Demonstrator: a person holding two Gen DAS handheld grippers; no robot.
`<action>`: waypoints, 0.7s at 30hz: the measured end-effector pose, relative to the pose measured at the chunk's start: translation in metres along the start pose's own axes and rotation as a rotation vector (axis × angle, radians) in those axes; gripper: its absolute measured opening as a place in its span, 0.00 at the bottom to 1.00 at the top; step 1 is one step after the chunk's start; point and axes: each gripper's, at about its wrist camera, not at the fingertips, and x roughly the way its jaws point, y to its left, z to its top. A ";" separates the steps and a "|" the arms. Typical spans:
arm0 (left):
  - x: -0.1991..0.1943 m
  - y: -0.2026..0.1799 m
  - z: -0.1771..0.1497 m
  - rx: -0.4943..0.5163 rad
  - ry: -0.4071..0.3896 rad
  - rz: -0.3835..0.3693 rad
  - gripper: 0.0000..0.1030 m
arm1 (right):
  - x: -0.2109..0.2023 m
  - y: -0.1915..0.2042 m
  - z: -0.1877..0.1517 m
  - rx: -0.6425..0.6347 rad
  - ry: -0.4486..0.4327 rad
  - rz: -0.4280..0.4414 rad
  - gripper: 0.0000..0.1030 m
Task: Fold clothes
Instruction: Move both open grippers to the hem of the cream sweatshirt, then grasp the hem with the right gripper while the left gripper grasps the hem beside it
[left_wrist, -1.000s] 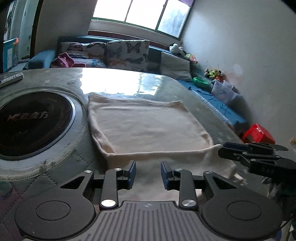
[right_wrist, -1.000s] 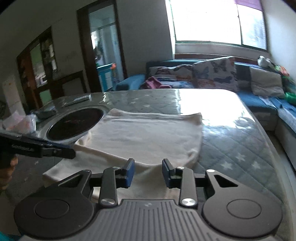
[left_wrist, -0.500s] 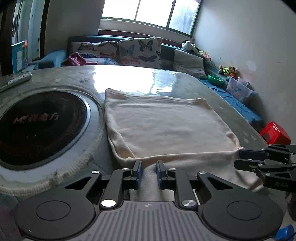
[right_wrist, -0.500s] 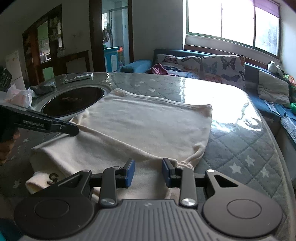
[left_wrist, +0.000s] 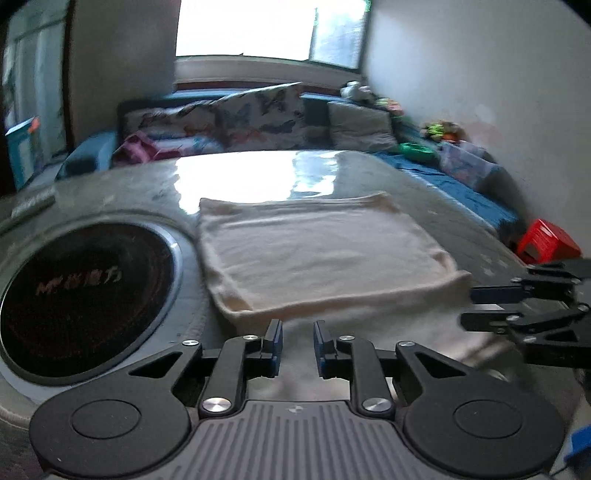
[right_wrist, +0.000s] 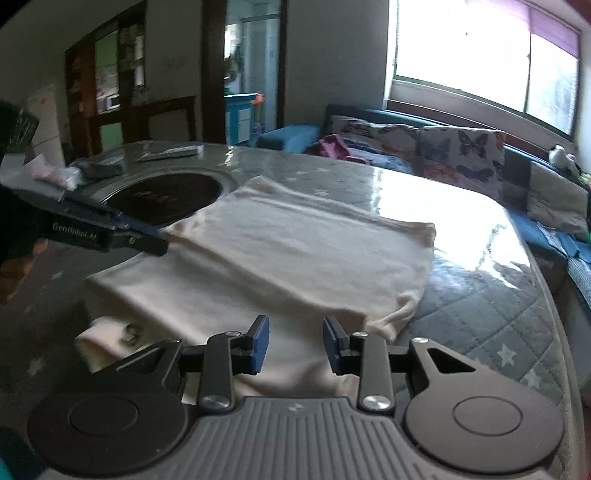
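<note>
A cream knitted garment (left_wrist: 325, 254) lies folded on the quilted table, its upper layer a neat square above a longer lower layer (right_wrist: 207, 295). My left gripper (left_wrist: 298, 345) sits at the near edge of the upper layer, jaws narrow, with a ridge of fabric pinched between them. In the right wrist view its fingertips (right_wrist: 153, 242) meet the fold's left corner. My right gripper (right_wrist: 295, 345) hovers over the lower layer near the garment's right corner (right_wrist: 391, 325), jaws apart, the cloth lying flat under them. Its fingers (left_wrist: 491, 295) show at the cloth's right side.
A round black cooktop (left_wrist: 85, 299) is set into the table left of the garment. A remote (right_wrist: 170, 152) and small items lie at the far left. A sofa with butterfly cushions (left_wrist: 258, 122) stands behind the table, and a red stool (left_wrist: 546, 240) on the floor at right.
My left jaws narrowed onto the cloth's near edge. Both views rolled and shifted a little. The right jaws kept the same gap.
</note>
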 end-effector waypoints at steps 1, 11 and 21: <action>-0.004 -0.005 -0.003 0.022 -0.004 -0.010 0.20 | -0.002 0.004 -0.002 -0.018 0.004 0.000 0.31; -0.012 -0.012 -0.021 0.111 0.018 -0.016 0.20 | -0.018 0.015 -0.016 -0.047 0.004 -0.031 0.31; -0.046 -0.027 -0.040 0.335 0.019 -0.067 0.28 | -0.029 0.004 -0.020 -0.001 -0.007 -0.036 0.31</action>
